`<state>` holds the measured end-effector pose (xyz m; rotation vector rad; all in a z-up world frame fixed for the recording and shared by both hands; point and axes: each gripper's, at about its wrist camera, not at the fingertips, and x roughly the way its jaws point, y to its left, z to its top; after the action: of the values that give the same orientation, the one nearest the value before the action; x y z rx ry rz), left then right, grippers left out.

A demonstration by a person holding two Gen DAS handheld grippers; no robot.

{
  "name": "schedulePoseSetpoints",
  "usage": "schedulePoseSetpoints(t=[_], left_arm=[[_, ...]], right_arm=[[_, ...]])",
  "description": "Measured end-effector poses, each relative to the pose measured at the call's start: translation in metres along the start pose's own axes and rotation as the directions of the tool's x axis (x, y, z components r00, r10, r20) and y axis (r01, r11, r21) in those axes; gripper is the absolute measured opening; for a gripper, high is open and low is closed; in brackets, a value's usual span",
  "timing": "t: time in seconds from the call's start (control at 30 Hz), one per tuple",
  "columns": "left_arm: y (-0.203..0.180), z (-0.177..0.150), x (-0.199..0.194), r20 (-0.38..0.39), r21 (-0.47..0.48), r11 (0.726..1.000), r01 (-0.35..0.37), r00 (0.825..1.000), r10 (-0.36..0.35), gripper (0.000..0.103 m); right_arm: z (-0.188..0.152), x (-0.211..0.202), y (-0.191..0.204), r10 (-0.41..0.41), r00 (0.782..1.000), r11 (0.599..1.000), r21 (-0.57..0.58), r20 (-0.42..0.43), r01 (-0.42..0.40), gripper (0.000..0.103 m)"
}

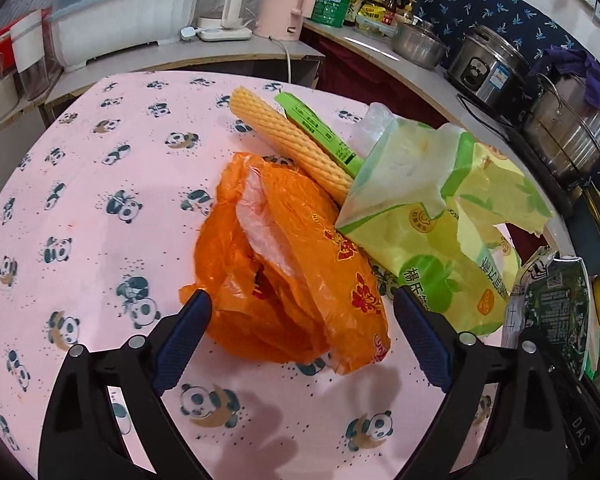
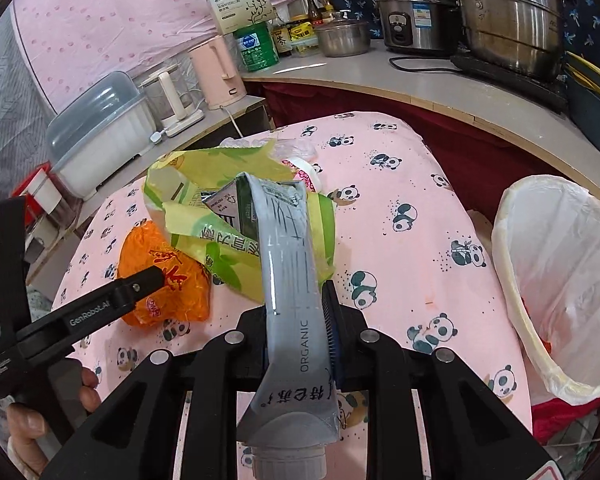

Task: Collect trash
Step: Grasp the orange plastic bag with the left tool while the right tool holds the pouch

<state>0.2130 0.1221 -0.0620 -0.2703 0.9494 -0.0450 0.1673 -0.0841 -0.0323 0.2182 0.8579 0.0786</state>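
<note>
A crumpled orange plastic bag [image 1: 292, 264] lies on the panda-print table [image 1: 80, 200]. My left gripper [image 1: 300, 308] is open, its jaws on either side of the bag's near end; it also shows in the right wrist view [image 2: 156, 276] over the orange bag [image 2: 168, 284]. Behind lie a yellow foam net sleeve [image 1: 292, 144], a green box [image 1: 320, 132] and a torn yellow-green bag [image 1: 432, 224]. My right gripper [image 2: 296, 312] is shut on a flattened grey milk carton [image 2: 288, 264], held above the table. The carton appears at the left wrist view's right edge [image 1: 552, 308].
A bin with a white liner [image 2: 560, 280] stands right of the table. Counters behind carry a pink kettle [image 1: 288, 0], a glass kettle [image 1: 224, 0], a covered dish rack [image 1: 128, 12], a rice cooker [image 1: 488, 68] and steel pots [image 1: 568, 132].
</note>
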Motion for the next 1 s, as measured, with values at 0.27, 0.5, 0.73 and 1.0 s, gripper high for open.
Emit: schedulePoseSetpoints(t=[0.27,0.5,0.73,1.0], left_arm=[[-0.008,-0.005,0.001,-0.029,0.031,0.999,0.04,0.999,-0.039,0.028],[-0.01,-0.023,-0.029,-0.001,0.053,0.998,0.036,0.999,-0.036,0.024],[-0.017,-0.056,-0.055,-0.022,0.095,0.994,0.062,0.998,-0.061,0.026],[-0.017,-0.078,-0.066,-0.043,0.106,0.993,0.058,0.998,-0.054,0.04]], right_arm=[[-0.001,0.004,-0.003,0.005,1.0,1.0,0.022,-0.007,-0.005,0.02],[-0.004,-0.01,0.003,0.029,1.0,0.999,0.017,0.011,-0.029,0.02],[-0.014,-0.03,0.003,0.044,0.999,0.999,0.017,0.023,-0.044,0.02],[-0.045,-0.032,-0.008,0.031,0.999,0.999,0.029,-0.029,-0.03,0.021]])
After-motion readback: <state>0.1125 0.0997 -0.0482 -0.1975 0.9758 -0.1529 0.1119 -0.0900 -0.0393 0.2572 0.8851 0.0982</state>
